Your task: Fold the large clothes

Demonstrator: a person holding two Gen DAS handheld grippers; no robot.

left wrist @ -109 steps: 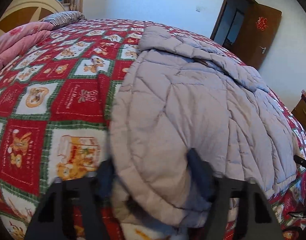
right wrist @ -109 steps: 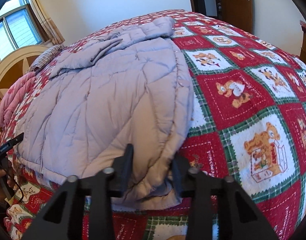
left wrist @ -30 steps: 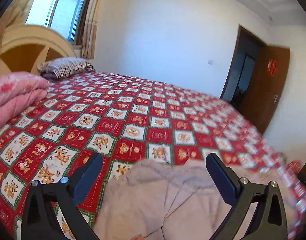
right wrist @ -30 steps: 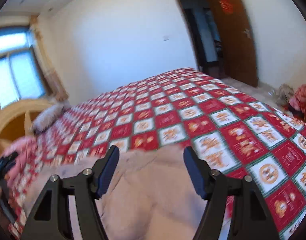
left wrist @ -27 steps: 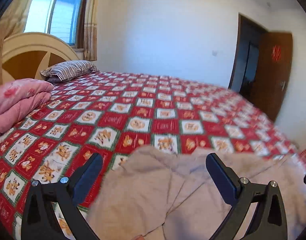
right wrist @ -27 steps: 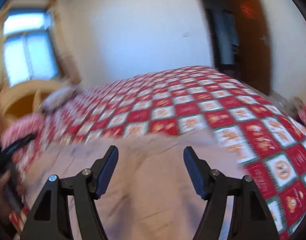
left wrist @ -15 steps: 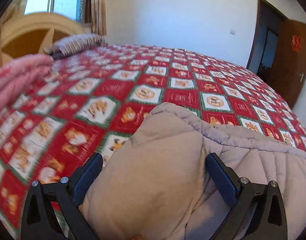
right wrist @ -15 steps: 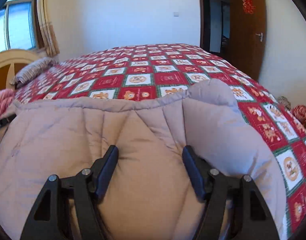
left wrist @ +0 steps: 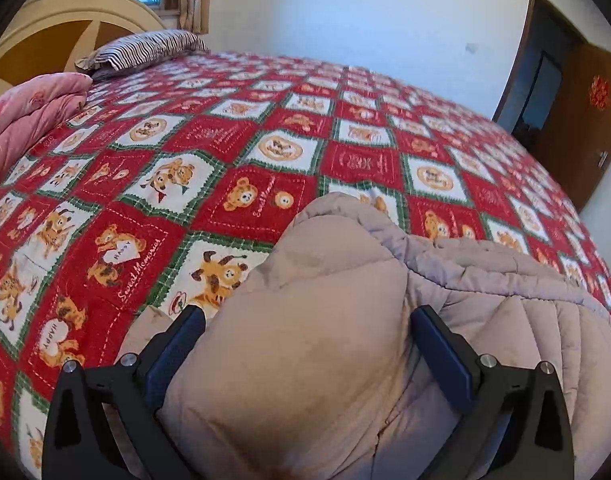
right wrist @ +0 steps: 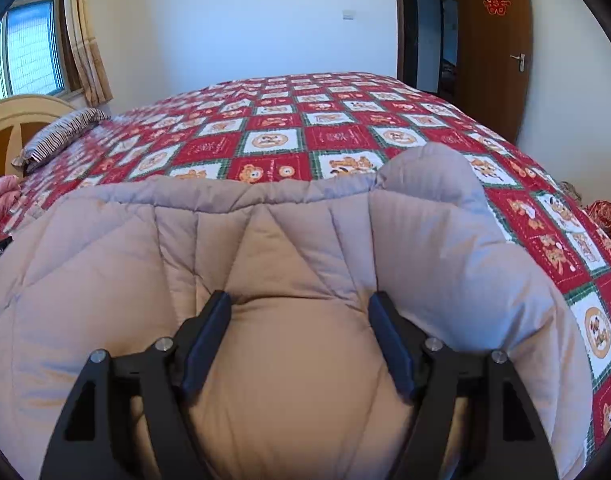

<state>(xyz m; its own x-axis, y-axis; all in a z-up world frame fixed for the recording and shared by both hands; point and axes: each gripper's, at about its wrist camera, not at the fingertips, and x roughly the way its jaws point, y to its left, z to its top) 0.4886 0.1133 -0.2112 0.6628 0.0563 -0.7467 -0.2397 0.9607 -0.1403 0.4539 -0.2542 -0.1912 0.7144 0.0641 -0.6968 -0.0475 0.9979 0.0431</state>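
A large grey-lilac quilted padded coat (left wrist: 485,320) lies folded over on a red, white and green bear-print bedspread (left wrist: 233,168). My left gripper (left wrist: 307,320) is open, its jaws wide apart over the coat's left end, with puffy fabric bulging between them. My right gripper (right wrist: 299,302) is open too, its jaws set apart on either side of a bulge of the coat (right wrist: 265,248) near its right end. The coat's far folded edge runs across the right wrist view, with a raised corner at the right.
A pink folded quilt (left wrist: 29,108) and a striped pillow (left wrist: 145,46) lie by the wooden headboard (left wrist: 65,28) at the left. A brown door (right wrist: 493,52) and dark doorway stand at the far right. The bedspread (right wrist: 305,120) stretches beyond the coat.
Both grippers let go of the coat after carrying its near edge up and over. They have since lowered toward the folded coat, which now fills the lower part of both views.
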